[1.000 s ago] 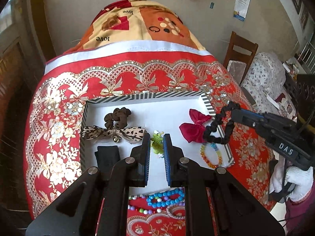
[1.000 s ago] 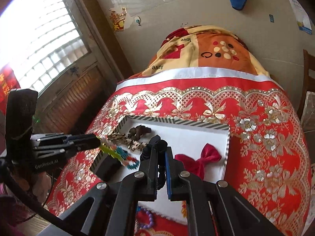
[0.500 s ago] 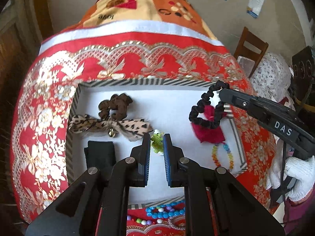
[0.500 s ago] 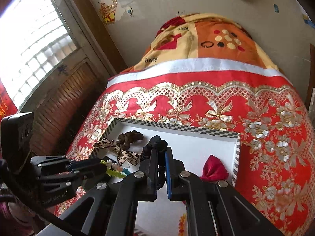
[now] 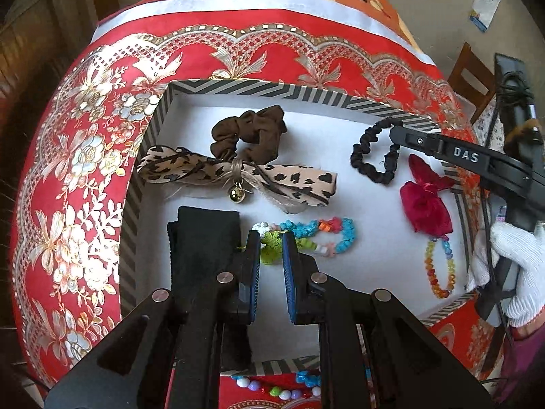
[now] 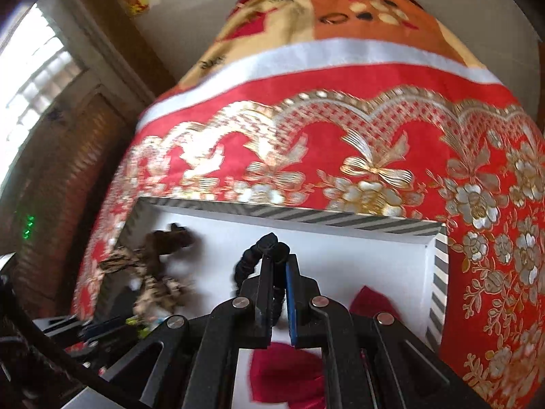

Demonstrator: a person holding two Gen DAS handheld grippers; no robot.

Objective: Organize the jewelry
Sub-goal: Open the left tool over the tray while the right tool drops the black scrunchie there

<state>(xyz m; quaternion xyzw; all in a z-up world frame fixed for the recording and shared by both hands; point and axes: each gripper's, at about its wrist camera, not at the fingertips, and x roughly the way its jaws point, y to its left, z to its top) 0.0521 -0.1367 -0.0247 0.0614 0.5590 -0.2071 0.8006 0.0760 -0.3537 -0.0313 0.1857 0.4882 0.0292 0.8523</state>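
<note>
I hold two pieces over a white tray [image 5: 204, 112] with a striped rim, resting on a red and gold cloth [image 5: 78, 156].

My left gripper [image 5: 270, 238] has its jaws clamped on the green end of a flower bracelet [image 5: 320, 235]. The rest of the bracelet, in blue, orange and white, trails toward three o'clock from the tips and lies on the tray floor near the tray's middle.

My right gripper [image 6: 279, 262] has its jaws pressed together on a black scrunchie [image 6: 269, 243]. In the left view the scrunchie [image 5: 373, 160] hangs as a loop from those tips over the tray's two o'clock corner.

Inside the tray, a brown scrunchie [image 5: 248, 134] sits at twelve o'clock, touching a leopard bow [image 5: 235, 173] with a small gold bell just below it. A black band [image 5: 204, 238] lies at eight o'clock, beside my left jaws. A red bow [image 5: 425, 201] sits at three o'clock, with a rainbow bracelet [image 5: 439, 266] just below it at four o'clock.

Outside the tray, at six o'clock, loose beads [image 5: 276, 387] lie on the cloth. A white-gloved hand [image 5: 511, 262] grips the right gripper's handle at the right edge.
</note>
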